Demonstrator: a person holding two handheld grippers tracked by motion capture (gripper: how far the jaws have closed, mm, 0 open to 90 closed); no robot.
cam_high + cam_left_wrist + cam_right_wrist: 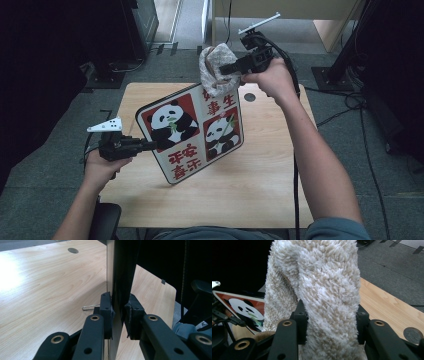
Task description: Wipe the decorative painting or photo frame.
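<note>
**Panda board clamped at one corner, fluffy cloth pressed to the other**

The left gripper (131,145) has its jaws pinched tight on the left edge of the panda board (192,132), which is held tilted above the wooden surface (260,190). In the left gripper view the thin edge of the board (111,277) runs straight up between the two pads, both pressing on it.

The right gripper (235,67) has its jaws squeezed onto a fluffy cream cloth (216,70); in the right gripper view the pile of the cloth (324,302) bulges out between and above them. The cloth touches the board's top far corner.

The board shows two pandas on red panels with red Chinese characters: "事" and "生" can be read at the top, "平安喜乐" along the bottom. The first top character is hidden behind the cloth.
</note>
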